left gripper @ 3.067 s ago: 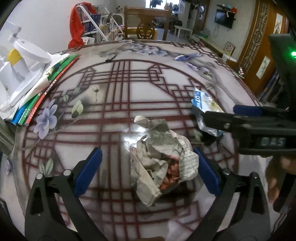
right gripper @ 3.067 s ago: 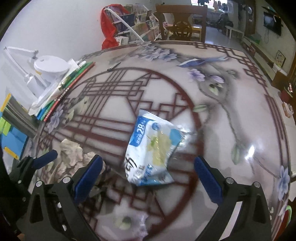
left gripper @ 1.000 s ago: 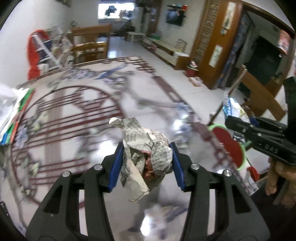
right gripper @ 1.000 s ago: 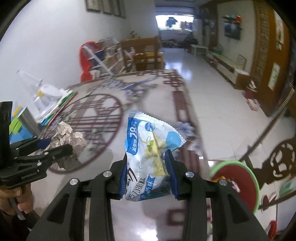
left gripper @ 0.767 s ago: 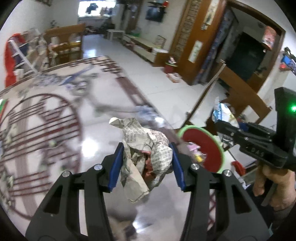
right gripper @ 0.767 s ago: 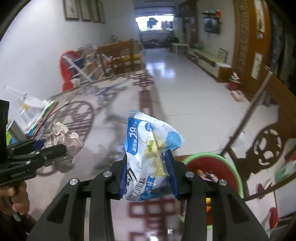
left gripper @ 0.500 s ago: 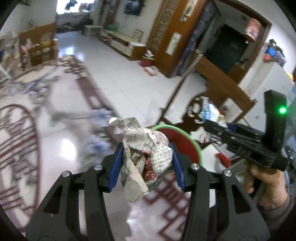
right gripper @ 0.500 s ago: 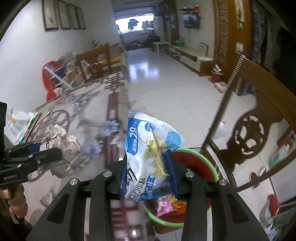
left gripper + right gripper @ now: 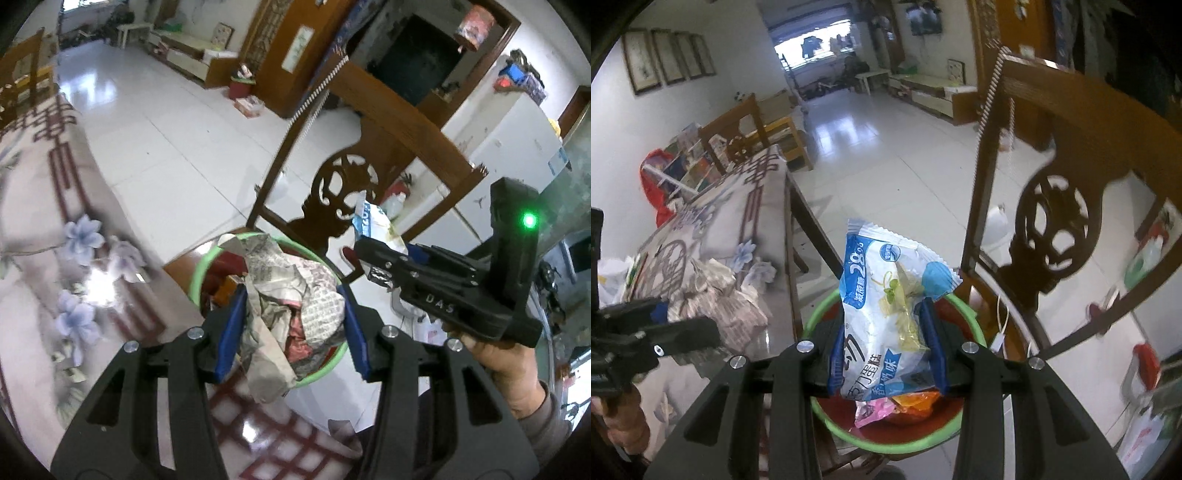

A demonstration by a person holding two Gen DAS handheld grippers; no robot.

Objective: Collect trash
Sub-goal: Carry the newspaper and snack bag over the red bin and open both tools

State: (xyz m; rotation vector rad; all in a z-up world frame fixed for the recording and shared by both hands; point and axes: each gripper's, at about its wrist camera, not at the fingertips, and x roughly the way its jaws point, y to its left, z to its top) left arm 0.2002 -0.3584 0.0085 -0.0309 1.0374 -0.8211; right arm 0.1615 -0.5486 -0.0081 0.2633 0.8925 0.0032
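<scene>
My left gripper (image 9: pixel 291 325) is shut on a crumpled newspaper wad (image 9: pixel 291 295) and holds it over a red bin with a green rim (image 9: pixel 197 273). My right gripper (image 9: pixel 886 347) is shut on a blue and white snack wrapper (image 9: pixel 886 295), held above the same bin (image 9: pixel 905 446), which has colourful wrappers inside. The right gripper also shows in the left wrist view (image 9: pixel 373 258), and the left gripper with its newspaper wad (image 9: pixel 720 299) shows at the left of the right wrist view.
The bin stands on the floor beside the patterned table's edge (image 9: pixel 786 236). A carved wooden chair (image 9: pixel 1060 206) stands right behind the bin. White tiled floor (image 9: pixel 886 155) stretches beyond.
Both grippers closed on their trash on the table, lifted it, and swung right off the table edge to above the bin.
</scene>
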